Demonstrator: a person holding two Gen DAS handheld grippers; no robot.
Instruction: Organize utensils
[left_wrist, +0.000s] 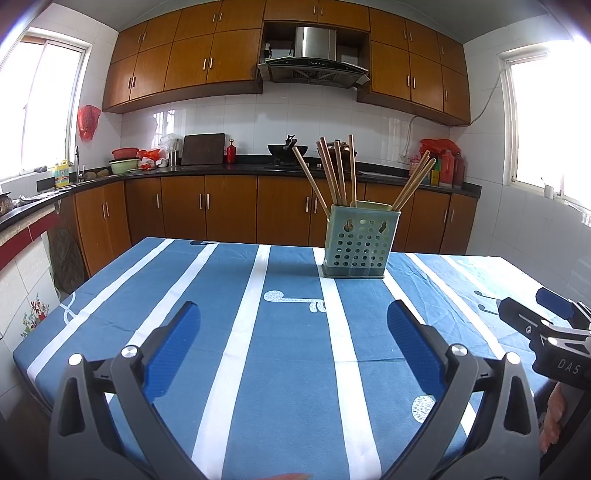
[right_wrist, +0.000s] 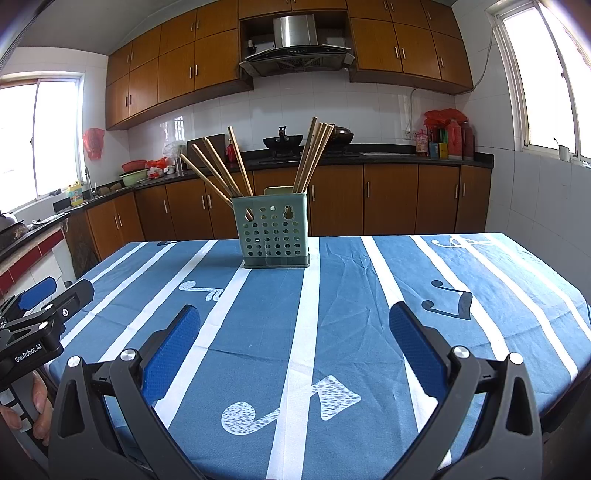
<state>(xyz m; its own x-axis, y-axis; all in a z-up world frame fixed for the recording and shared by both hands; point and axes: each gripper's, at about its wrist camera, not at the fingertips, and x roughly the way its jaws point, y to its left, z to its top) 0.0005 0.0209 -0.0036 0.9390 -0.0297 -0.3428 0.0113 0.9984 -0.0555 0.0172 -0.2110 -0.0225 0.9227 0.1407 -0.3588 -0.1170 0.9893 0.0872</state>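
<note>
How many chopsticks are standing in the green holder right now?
About 9: roughly five chopsticks lean left, four lean right in the green holder. Overlap may hide more.

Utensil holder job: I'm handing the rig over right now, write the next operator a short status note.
Left gripper: open, empty, low over the striped tablecloth.
Right gripper: open, empty, beside the left one.
The green perforated utensil holder stands upright toward the far side of the table. Chopsticks stand in it in two bunches, one fanning left, one leaning right.
Done: no utensil lies loose on the visible cloth.
Left: probably only tidying the splayed left bunch; check outside the views for strays.
</note>
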